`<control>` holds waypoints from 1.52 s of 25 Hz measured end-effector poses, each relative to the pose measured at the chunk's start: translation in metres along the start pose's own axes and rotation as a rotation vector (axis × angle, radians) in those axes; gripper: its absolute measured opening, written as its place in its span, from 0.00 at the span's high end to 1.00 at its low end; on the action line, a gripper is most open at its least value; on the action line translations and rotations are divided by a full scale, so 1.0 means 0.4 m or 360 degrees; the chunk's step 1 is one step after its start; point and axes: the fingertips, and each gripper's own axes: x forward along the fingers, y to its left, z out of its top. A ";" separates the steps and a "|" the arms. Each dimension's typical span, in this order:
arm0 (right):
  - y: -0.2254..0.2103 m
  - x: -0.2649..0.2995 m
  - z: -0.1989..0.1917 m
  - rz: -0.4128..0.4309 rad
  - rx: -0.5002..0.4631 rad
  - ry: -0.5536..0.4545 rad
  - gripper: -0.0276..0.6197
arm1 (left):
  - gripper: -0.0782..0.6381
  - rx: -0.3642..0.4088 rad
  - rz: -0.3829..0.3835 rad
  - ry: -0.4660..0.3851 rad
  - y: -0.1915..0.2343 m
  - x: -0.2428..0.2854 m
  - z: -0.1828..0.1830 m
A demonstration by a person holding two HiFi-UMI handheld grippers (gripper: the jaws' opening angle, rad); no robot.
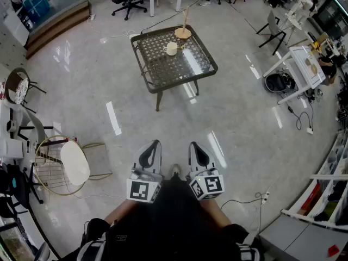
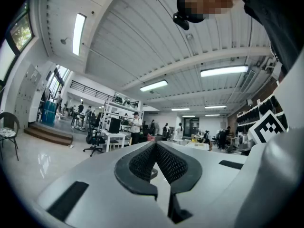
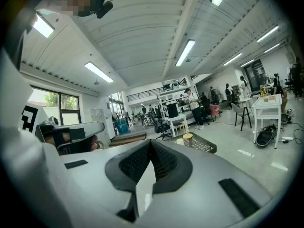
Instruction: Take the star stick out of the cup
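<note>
Head view: the left tool [image 1: 155, 143] and right tool [image 1: 193, 144] are side by side at 6 o'clock, both pointing to 12 o'clock over the glossy grey floor [image 1: 98, 80]. Well apart from them, at 12 o'clock, stands a low square dark metal-mesh bench [image 1: 190, 69]. A white ceramic cup [image 1: 171, 48] sits near the bench's middle, with a round wooden stand with an upright rod [image 1: 183, 32] at the cup's 1 o'clock. The star stick is too small to make out.

Left gripper view: the tool's dark ribbed jaws are clenched tip to tip, with nothing between them.

Right gripper view: the jaws are likewise clenched and empty. The bench [image 3: 202, 145] lies at 1 o'clock beyond the tips, with the cup [image 3: 180, 141] on it.
</note>
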 end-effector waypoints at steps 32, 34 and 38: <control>-0.195 0.026 0.021 0.0180 0.0016 0.0023 0.94 | 0.87 0.0033 0.0160 0.0022 -0.125 0.134 -0.057; -0.203 0.046 0.021 0.0210 0.0013 0.0031 0.94 | 0.87 0.0043 0.0196 0.0053 -0.117 0.142 -0.064; -0.223 0.082 0.017 0.0245 0.0025 0.0059 0.94 | 0.87 0.0037 0.0235 0.0094 -0.102 0.172 -0.082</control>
